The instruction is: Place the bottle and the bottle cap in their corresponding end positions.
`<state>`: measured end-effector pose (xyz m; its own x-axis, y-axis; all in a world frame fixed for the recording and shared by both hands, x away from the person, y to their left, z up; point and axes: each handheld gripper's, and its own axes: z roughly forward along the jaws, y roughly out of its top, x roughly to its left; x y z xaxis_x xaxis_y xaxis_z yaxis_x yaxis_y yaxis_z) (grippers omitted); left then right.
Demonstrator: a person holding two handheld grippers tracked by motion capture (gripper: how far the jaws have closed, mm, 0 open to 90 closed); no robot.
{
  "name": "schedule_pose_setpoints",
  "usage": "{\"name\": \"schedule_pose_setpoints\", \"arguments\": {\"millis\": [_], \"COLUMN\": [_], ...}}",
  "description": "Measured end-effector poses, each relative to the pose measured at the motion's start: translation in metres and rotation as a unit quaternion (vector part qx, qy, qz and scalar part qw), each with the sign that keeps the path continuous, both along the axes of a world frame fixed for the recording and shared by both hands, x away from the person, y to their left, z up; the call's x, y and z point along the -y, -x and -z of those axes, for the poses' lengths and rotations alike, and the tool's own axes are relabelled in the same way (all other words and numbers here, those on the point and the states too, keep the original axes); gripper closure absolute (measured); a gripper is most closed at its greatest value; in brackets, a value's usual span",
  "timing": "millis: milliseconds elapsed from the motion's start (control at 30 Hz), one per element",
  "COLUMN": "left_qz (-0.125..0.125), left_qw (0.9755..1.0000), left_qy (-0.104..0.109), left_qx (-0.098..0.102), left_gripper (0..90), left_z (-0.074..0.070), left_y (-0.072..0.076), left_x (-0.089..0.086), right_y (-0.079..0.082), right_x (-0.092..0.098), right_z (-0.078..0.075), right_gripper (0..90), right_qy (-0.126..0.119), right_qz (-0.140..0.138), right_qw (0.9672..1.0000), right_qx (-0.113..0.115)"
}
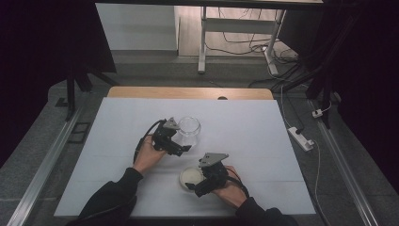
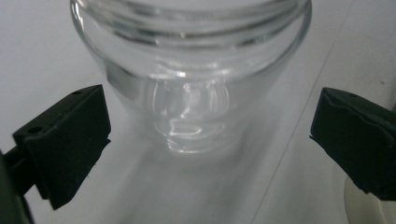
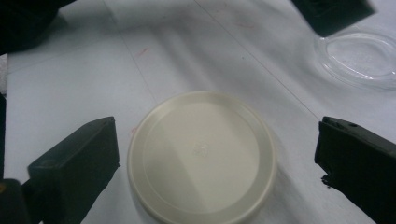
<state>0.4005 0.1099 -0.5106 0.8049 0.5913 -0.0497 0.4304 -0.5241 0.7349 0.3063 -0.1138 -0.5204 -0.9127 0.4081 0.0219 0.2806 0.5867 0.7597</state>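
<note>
Two grippers worked over the white-covered table (image 1: 263,141), and both stood with their jaws spread wide, holding nothing. The left gripper (image 1: 184,149) pointed toward the far right, its tips just short of the clear glass jar (image 1: 189,130); in the left gripper view (image 2: 210,140) the jar (image 2: 191,70) stood upright and lidless straight ahead, between the lines of the two jaws but beyond them, touching neither. The right gripper (image 1: 196,188) lay low near the table's near edge, aimed to the left, with the cream lid (image 1: 192,176) just at its tips. In the right gripper view (image 3: 215,158) the lid (image 3: 201,156) rested flat on the cloth between the jaws, a clear gap left on either side, and the jar's rim (image 3: 362,58) showed at the upper right, well apart from the lid. The jar stood about the middle of the table, slightly left of centre, with the lid nearer the person and a little to the right of it. The left hand (image 1: 149,157) gripped its tool from behind with the forearm coming up from the near left, sleeve dark; the right hand (image 1: 230,188) wrapped its tool from the right, wrist turned inward, the cable looping over it.
</note>
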Motion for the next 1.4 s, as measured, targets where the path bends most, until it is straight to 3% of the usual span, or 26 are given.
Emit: {"name": "schedule_pose_setpoints", "arguments": {"millis": [500, 733, 1000, 1400], "left_qz": [-0.005, -0.004, -0.003, -0.013], "left_qw": [0.9998, 0.9994, 0.9989, 0.9987], "left_qy": [-0.003, 0.016, 0.024, 0.029], "left_qx": [-0.018, -0.031, -0.041, -0.04], "left_gripper": [0.0, 0.0, 0.0, 0.0], "left_z": [0.003, 0.002, 0.0, -0.004], "left_y": [0.029, 0.045, 0.062, 0.087], "left_x": [-0.018, -0.025, -0.034, -0.051], "right_y": [-0.004, -0.005, -0.007, -0.005], "right_x": [0.019, 0.027, 0.037, 0.046], "right_z": [-0.004, -0.008, -0.01, -0.012], "right_gripper": [0.0, 0.0, 0.0, 0.0], "right_qy": [-0.01, -0.013, -0.017, -0.007], "right_qz": [0.03, 0.04, 0.051, 0.062], "right_qw": [0.9995, 0.9991, 0.9984, 0.998], "right_qx": [-0.008, -0.01, -0.015, -0.012]}}
